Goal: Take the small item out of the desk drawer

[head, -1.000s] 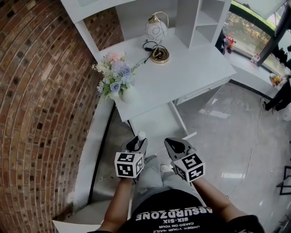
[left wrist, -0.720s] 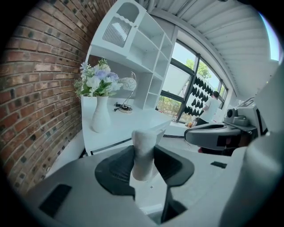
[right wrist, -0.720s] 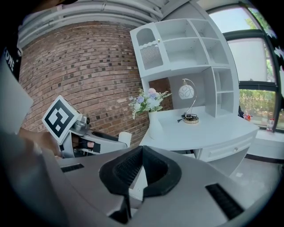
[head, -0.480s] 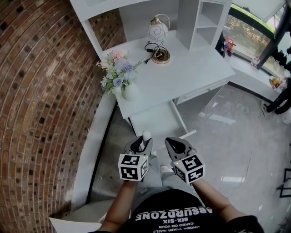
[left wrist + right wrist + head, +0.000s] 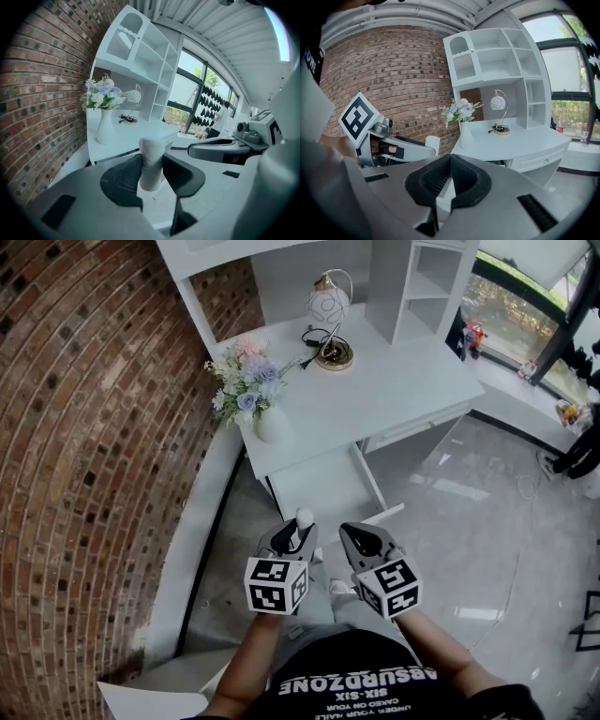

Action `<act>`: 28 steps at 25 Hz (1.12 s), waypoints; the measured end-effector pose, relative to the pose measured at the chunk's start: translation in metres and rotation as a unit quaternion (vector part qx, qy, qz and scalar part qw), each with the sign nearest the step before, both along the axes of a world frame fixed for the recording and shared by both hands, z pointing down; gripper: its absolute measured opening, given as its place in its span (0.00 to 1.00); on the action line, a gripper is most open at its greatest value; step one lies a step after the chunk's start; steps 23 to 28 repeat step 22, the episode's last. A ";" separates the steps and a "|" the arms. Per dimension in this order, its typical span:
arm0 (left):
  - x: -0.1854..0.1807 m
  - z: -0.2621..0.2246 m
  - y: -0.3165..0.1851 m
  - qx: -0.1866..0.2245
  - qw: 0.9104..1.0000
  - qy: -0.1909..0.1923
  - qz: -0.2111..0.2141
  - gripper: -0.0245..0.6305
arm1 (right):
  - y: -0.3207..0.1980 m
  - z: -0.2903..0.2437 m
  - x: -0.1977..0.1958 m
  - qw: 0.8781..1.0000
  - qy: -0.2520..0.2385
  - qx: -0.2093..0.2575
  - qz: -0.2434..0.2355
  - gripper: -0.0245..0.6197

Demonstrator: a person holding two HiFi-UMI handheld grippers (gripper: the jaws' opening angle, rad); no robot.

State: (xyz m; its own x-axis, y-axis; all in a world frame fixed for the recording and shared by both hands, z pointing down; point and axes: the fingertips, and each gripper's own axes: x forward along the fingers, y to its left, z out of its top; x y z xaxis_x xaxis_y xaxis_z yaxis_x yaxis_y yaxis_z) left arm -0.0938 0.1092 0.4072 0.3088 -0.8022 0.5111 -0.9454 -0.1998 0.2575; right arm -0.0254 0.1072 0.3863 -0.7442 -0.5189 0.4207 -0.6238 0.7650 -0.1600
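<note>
Head view: left tool is clamped on the small white item, which sticks up out of the jaws, clear of the drawer. Right tool is just beside it at 3 o'clock with nothing in it. The drawer stands pulled open at 12 o'clock from both tools, under the white surface, and looks bare inside. A vase of flowers sits at 11 o'clock on the surface, a lamp further back at 12.

Left gripper view: the left tool has both pads pressing on the lower part of the item, with the top half free. It looks like a soft roll.

Right gripper view: the right tool has its jaws together and empty. The left tool is at 9 o'clock, and the item's top pokes up.

Risk, judged: the grip is low on something soft-looking, so a jerk or tilt could let it lean or slip out. The right tool is close enough to knock it. The open drawer could catch a knee.
</note>
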 end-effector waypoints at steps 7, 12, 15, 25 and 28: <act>0.004 -0.001 0.006 0.001 1.000 -0.002 0.000 0.26 | 0.007 0.000 0.004 1.000 0.000 0.002 -0.004 0.03; 0.009 -0.001 0.010 0.000 1.000 -0.002 0.003 0.26 | 0.011 0.001 0.009 1.000 0.001 0.000 -0.004 0.04; 0.013 -0.001 0.011 0.000 1.000 0.000 0.003 0.26 | 0.013 0.001 0.012 1.000 0.001 0.000 -0.004 0.03; 0.019 -0.001 0.017 -0.001 1.000 0.001 0.005 0.26 | 0.019 0.003 0.016 1.000 0.001 -0.003 -0.007 0.03; 0.019 -0.001 0.017 -0.001 1.000 0.001 0.005 0.26 | 0.019 0.003 0.016 1.000 0.001 -0.003 -0.007 0.03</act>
